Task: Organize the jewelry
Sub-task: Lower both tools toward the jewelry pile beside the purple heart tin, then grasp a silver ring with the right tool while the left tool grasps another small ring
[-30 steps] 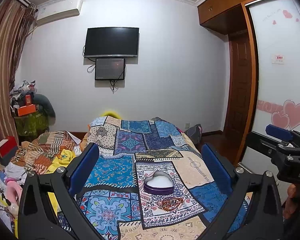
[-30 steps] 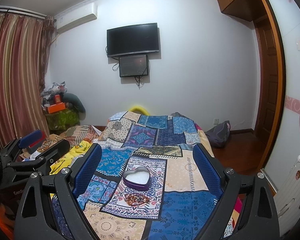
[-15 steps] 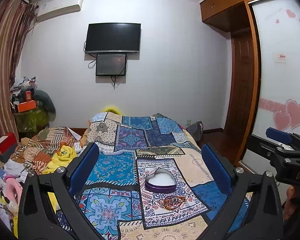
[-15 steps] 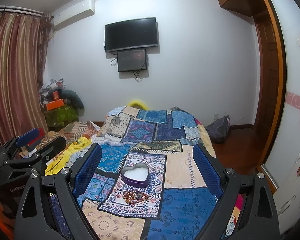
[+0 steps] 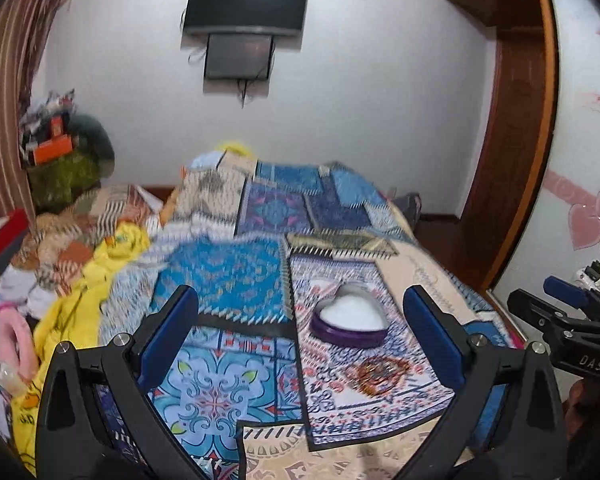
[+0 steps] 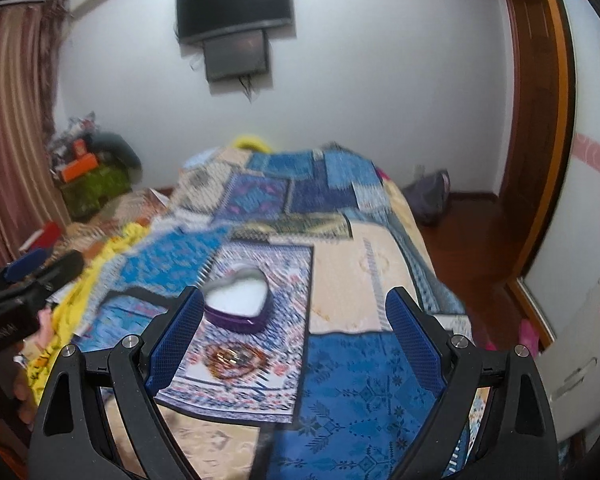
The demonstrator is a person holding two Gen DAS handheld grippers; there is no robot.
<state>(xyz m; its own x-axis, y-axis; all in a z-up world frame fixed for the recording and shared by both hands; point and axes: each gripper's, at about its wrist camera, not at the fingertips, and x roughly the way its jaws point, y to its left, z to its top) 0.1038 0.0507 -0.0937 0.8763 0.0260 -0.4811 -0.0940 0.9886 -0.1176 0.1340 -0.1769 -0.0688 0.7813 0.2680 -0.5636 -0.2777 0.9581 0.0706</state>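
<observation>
Lying on the patterned bedspread (image 5: 228, 280) near the foot of the bed, a small heap of jewelry (image 5: 380, 372) sat just in front of an open heart-shaped box (image 5: 350, 320) with a purple wall and a white inside, the two close together but apart. The left gripper (image 5: 300, 334) stood above them with its blue pads (image 5: 168, 336) spread wide and nothing between, the box and heap showing in the gap. The right gripper (image 6: 294, 330) hung beside it, jaws likewise wide and empty, its left pad (image 6: 176, 342) crossing the box's edge in its own view; each tool showed at the other's side.

One heart-shaped box (image 5: 349, 322), seemingly one jewelry pile (image 5: 381, 372)
</observation>
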